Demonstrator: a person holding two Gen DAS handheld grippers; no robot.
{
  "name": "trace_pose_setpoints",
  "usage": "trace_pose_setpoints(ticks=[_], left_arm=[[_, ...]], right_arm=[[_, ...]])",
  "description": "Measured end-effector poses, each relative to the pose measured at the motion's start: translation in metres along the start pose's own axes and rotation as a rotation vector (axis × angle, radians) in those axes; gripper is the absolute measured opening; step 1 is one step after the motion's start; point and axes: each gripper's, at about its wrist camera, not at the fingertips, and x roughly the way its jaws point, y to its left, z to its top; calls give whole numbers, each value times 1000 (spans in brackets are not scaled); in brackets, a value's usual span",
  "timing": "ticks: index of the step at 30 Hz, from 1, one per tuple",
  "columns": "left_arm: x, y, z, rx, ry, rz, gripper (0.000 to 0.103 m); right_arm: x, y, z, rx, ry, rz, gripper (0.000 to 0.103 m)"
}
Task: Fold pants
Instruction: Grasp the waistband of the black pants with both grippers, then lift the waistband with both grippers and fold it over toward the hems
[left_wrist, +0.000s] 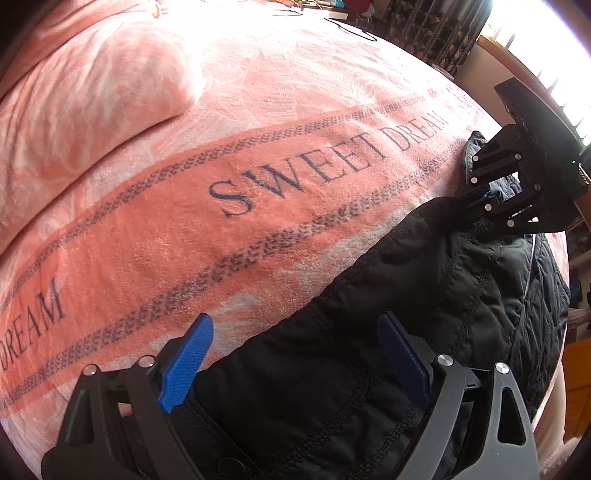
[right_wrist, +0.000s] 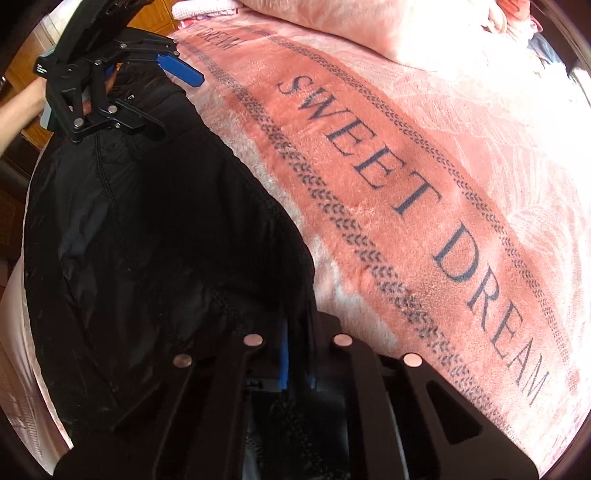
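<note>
Left wrist view: black pants lying on a pink blanket printed with SWEET DREAM, long axis running from the near edge of the picture up toward the far right, alongside the blanket's dark printed band. Quilted, slightly shiny fabric with raised stitched seams along its length; a crosshatch-stitched part showing at the right edge. Left gripper at the bottom, blue fingers spread wide, one over the blanket just beside the cloth's left edge, the other over the cloth itself; nothing clamped between them. Right gripper at the far right end of the pants, jaws drawn together on a pinch of the black cloth. A pink pillow far left, well apart from the pants. Right wrist view: the same pants filling the left half, long axis from the near bottom up to the far left, dark and creased, edge curving against the blanket. Right gripper at the bottom, blue pads nearly together with black fabric caught between. Left gripper at the far top left over the pants' end, wide apart, a hand behind it. No containers anywhere in sight.
</note>
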Motion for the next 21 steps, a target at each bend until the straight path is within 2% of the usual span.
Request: trace_pose_setpoints(ticks=[5, 8, 11, 13, 14, 16, 17, 19, 21], left_arm=[[4, 5, 9, 11, 10, -102, 93], [6, 4, 13, 18, 42, -220, 93], [10, -1, 14, 38, 94, -326, 99], [13, -6, 14, 74, 107, -277, 96], [14, -8, 12, 83, 111, -255, 91], [18, -11, 8, 106, 117, -186, 64], [19, -12, 5, 120, 110, -149, 58], [17, -10, 1, 115, 96, -111, 35], [8, -7, -3, 78, 72, -100, 26]], right_arm=[[-33, -1, -9, 34, -140, 29, 5], [-54, 3, -17, 24, -193, 34, 5], [-58, 9, -13, 27, -219, 39, 5], [-58, 7, -15, 29, -226, 41, 5], [-56, 8, -13, 31, -228, 37, 5], [-56, 7, -16, 42, -233, 36, 6], [-54, 7, -18, 49, -234, 38, 6], [-50, 7, -18, 63, -233, 29, 6], [-44, 11, -16, 73, -237, 7, 7]])
